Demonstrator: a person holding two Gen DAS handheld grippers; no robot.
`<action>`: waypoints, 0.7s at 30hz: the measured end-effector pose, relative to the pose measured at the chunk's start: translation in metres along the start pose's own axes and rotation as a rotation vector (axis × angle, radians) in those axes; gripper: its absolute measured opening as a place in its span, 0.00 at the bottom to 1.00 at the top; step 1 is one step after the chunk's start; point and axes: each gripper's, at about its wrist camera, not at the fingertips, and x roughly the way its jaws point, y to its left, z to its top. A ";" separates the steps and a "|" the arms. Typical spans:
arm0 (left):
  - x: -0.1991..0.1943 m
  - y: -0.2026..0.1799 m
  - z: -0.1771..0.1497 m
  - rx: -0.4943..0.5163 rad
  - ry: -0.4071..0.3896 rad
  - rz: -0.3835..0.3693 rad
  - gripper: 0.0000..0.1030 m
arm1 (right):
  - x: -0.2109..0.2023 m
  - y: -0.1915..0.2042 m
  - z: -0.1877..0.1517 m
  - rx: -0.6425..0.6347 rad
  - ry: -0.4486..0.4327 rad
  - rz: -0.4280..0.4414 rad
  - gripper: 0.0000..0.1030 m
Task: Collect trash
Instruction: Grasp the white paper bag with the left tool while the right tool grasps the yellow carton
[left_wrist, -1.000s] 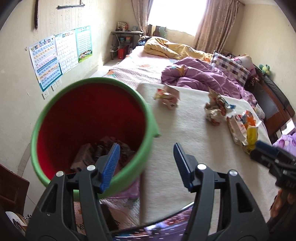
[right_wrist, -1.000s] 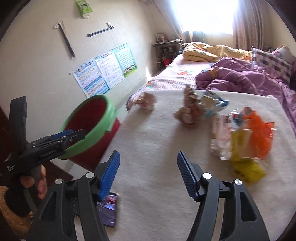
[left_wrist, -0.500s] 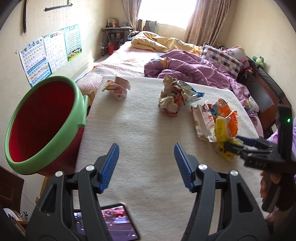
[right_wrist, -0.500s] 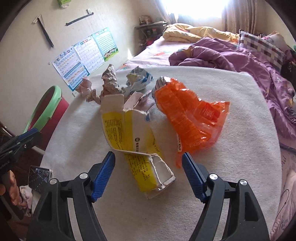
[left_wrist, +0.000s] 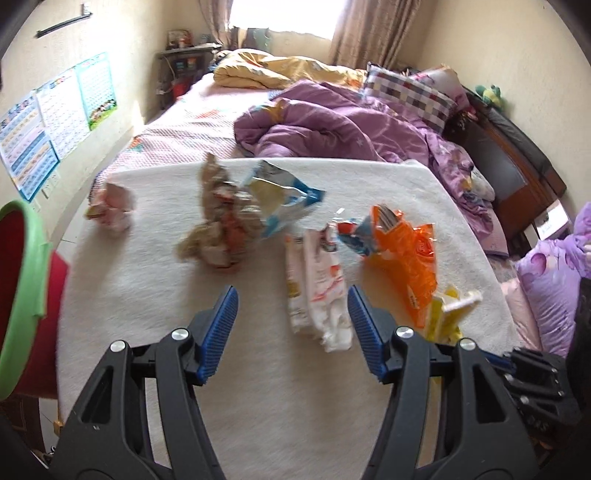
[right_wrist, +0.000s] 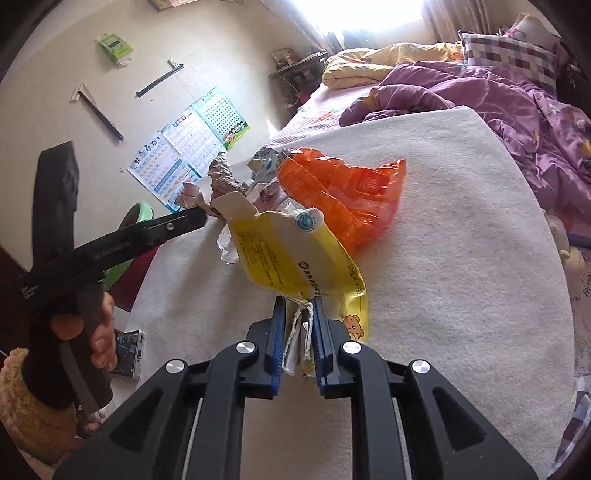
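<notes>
Left wrist view: the left gripper (left_wrist: 291, 325) hangs over the white mat (left_wrist: 147, 295) with its jaws wide apart, nothing between them. Ahead lie a crumpled brown wad (left_wrist: 218, 236), a pink scrap (left_wrist: 112, 210), a white wrapper (left_wrist: 317, 291) just inside the right finger, and an orange bag (left_wrist: 406, 254). The green-rimmed bin (left_wrist: 26, 291) sits at the mat's left edge. Over on the right wrist view, the right gripper (right_wrist: 299, 332) is clamped tight on a torn yellow carton (right_wrist: 291, 258), flattened, flap up, overlapping the orange bag (right_wrist: 343, 199). A phone (right_wrist: 127, 352) lies at the mat's near-left edge.
</notes>
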 end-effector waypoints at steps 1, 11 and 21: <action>0.010 -0.005 0.002 0.008 0.017 -0.001 0.57 | -0.003 -0.003 -0.002 0.007 0.009 0.010 0.16; 0.038 -0.005 -0.017 -0.032 0.112 -0.033 0.35 | -0.029 -0.020 0.012 0.058 -0.043 -0.022 0.56; -0.011 0.013 -0.050 -0.119 0.084 -0.059 0.35 | 0.012 -0.005 0.010 0.009 0.075 0.018 0.56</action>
